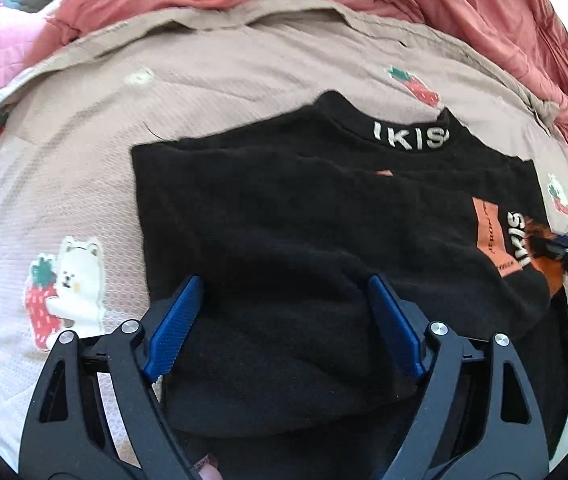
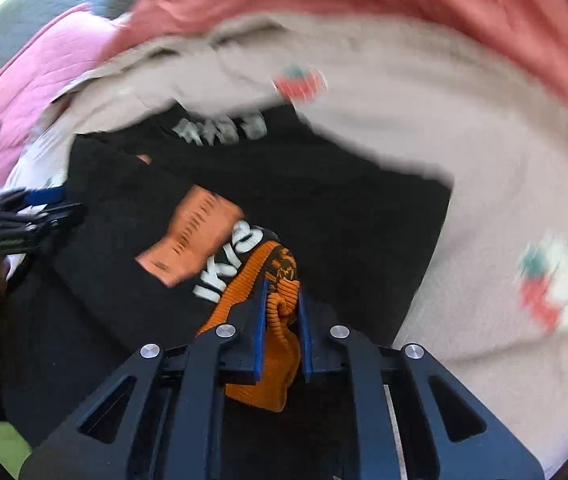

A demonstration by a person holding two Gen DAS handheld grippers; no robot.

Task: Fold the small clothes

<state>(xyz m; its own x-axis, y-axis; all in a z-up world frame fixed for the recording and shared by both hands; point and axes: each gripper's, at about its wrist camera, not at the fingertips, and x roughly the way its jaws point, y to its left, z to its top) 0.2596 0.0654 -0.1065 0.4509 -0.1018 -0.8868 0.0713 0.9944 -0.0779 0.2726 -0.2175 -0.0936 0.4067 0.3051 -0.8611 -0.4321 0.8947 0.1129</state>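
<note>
While one sleeve lies folded across the chest, the job looks partway.
Sweater: black knit top (image 1: 324, 216) flat on beige strawberry-print blanket (image 1: 83, 184).
R gripper (image 2: 280, 300): clenched on orange cuff (image 2: 271, 344).
L gripper (image 1: 284, 304): spread wide, nothing held, above hem.
Left: 2nd sleeve, then body fold.

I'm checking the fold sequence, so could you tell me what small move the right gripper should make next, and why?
Probably carry the orange ribbed cuff further across the black sweater and lay it down. The right gripper is shut on that cuff, and the left gripper stands open over the body, holding nothing.
</note>
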